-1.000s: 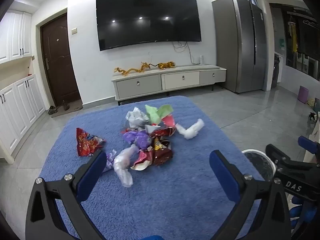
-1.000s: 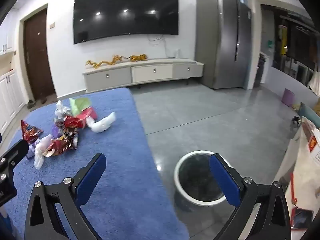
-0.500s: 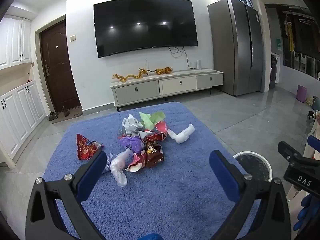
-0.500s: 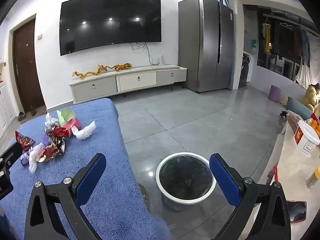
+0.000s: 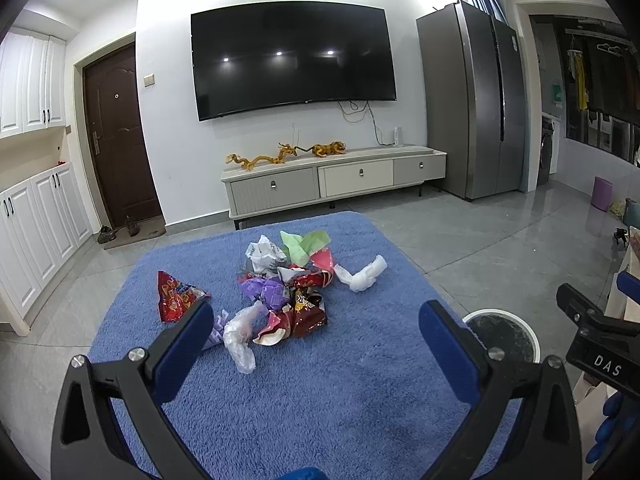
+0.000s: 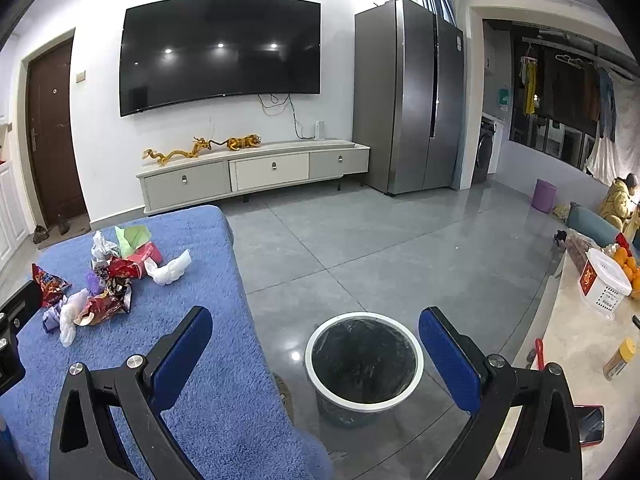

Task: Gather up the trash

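Note:
A pile of crumpled wrappers (image 5: 286, 292) lies on a blue rug-covered surface (image 5: 320, 400); it also shows in the right wrist view (image 6: 108, 280). A red snack bag (image 5: 176, 295) lies to its left and a white tissue wad (image 5: 362, 274) to its right. A white-rimmed bin with a black liner (image 6: 363, 362) stands on the floor to the right of the rug. My left gripper (image 5: 316, 340) is open and empty, well short of the pile. My right gripper (image 6: 316, 344) is open and empty, above the bin's near side.
A grey TV cabinet (image 5: 336, 184) stands against the far wall under a large TV (image 5: 292, 58). A fridge (image 6: 408, 96) stands at the right. A pale counter (image 6: 568, 360) with a box, oranges and a bottle is at the right edge.
Both grippers have drawn back and risen; the pile and bin look farther off and more of the room shows. Jaws stay open.

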`<state>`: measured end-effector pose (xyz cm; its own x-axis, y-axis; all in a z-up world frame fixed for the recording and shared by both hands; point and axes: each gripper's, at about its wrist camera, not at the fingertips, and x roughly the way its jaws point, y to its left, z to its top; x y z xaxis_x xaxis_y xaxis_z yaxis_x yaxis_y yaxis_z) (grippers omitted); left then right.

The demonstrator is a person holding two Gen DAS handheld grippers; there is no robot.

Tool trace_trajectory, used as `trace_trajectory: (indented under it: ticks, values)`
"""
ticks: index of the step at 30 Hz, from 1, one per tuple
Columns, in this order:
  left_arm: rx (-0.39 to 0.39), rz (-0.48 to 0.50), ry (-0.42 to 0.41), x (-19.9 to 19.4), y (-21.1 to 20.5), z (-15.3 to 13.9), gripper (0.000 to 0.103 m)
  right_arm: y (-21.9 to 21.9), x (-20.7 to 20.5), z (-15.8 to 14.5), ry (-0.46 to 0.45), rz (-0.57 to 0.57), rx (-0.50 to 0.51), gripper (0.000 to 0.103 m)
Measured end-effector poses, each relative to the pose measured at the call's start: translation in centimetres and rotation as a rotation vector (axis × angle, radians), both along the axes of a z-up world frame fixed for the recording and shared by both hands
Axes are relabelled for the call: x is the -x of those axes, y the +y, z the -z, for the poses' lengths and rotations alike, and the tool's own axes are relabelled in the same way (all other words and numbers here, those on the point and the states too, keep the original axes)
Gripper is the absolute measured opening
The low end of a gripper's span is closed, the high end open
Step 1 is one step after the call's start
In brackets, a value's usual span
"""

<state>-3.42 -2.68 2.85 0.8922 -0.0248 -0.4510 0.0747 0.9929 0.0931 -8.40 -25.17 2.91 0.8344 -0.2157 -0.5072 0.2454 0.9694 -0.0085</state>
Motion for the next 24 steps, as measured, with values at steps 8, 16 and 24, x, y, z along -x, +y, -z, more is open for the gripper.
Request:
trace_trajectory:
  ticks: [8,16,24]
  values:
    - [0.022,-0.008,-0.018,0.1,0.6,-0.3,0.103,0.5,-0.2,-0.2,-0.006,0.019,0.014,0.103]
    - [0.046,0.008,-0.034,0.0,1.4,-0.5,0.103,0.6,-0.2,-0.3,-0.042,0.027,0.009,0.103]
    - [0.041,0.08,-0.03,-1.0,-0.1,0.7,0.103,-0.1,-2.0,0.8,-0.009,0.039,-0.012,0.103]
